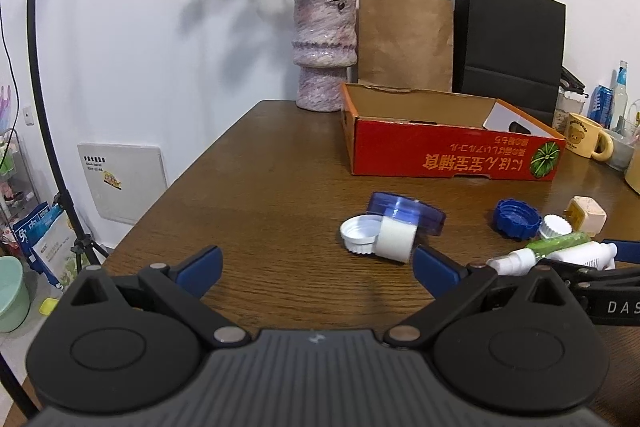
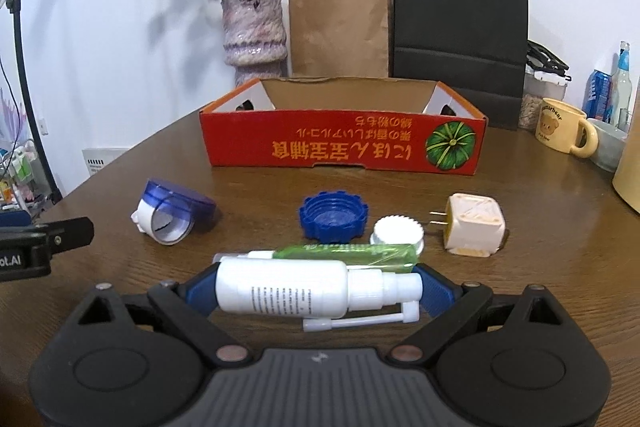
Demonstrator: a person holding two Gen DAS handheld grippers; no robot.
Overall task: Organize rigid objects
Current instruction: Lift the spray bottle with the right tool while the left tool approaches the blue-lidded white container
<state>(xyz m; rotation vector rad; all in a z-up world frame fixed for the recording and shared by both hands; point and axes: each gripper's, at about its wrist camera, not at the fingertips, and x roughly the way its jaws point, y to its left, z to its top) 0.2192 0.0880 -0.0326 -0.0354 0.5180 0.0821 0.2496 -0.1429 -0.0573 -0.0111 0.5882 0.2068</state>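
Observation:
My right gripper (image 2: 316,293) is open, its blue pads on either side of a white spray bottle (image 2: 288,293) lying crosswise on the table. Behind the bottle lie a green tube (image 2: 352,251), a white ribbed cap (image 2: 398,233), a blue ribbed lid (image 2: 334,215) and a cream plug adapter (image 2: 474,225). A blue round case with a white tape roll (image 2: 170,213) lies to the left. My left gripper (image 1: 318,269) is open and empty over bare table, just short of the tape roll (image 1: 396,239) and a white cap (image 1: 360,231).
An open red cardboard box (image 2: 344,143) stands behind the objects. A vase of dried roses (image 2: 254,31), a brown paper bag (image 2: 338,27) and a black bag (image 2: 460,27) line the wall. A yellow mug (image 2: 564,131) and bottles stand at the right.

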